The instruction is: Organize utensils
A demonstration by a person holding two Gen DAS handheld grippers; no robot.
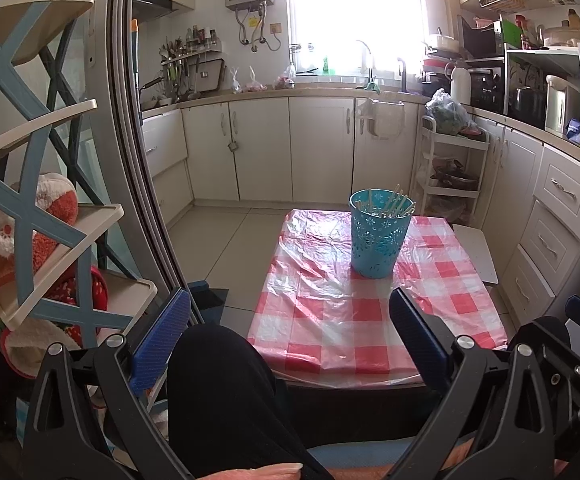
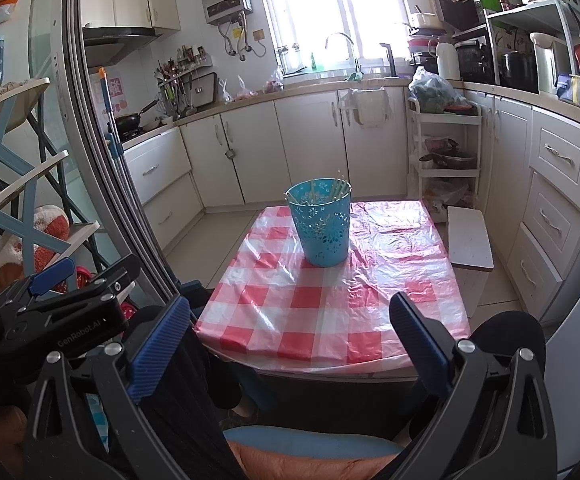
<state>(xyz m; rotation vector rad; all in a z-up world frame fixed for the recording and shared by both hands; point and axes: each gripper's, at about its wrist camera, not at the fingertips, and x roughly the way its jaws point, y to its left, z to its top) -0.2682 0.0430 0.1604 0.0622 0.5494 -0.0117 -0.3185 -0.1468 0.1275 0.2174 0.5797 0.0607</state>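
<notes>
A perforated blue cup (image 1: 380, 232) stands upright toward the far edge of the checked counter (image 1: 330, 332), holding pale chopsticks (image 1: 398, 202) that lean against its rim. Left gripper (image 1: 290, 340) and right gripper (image 2: 290, 340) hang empty at the near edge, fingers apart.

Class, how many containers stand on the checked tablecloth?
1: a blue perforated holder holding chopsticks, standing alone towards the far end of the tablecloth. Nothing else shows there.

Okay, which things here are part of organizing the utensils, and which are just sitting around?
Part of the job:
- blue holder
- chopsticks standing in it
- left gripper and right gripper, jaws open, empty

Just lying about:
- checked tablecloth
- white board beside the table
- plush toys on the shelf
</notes>
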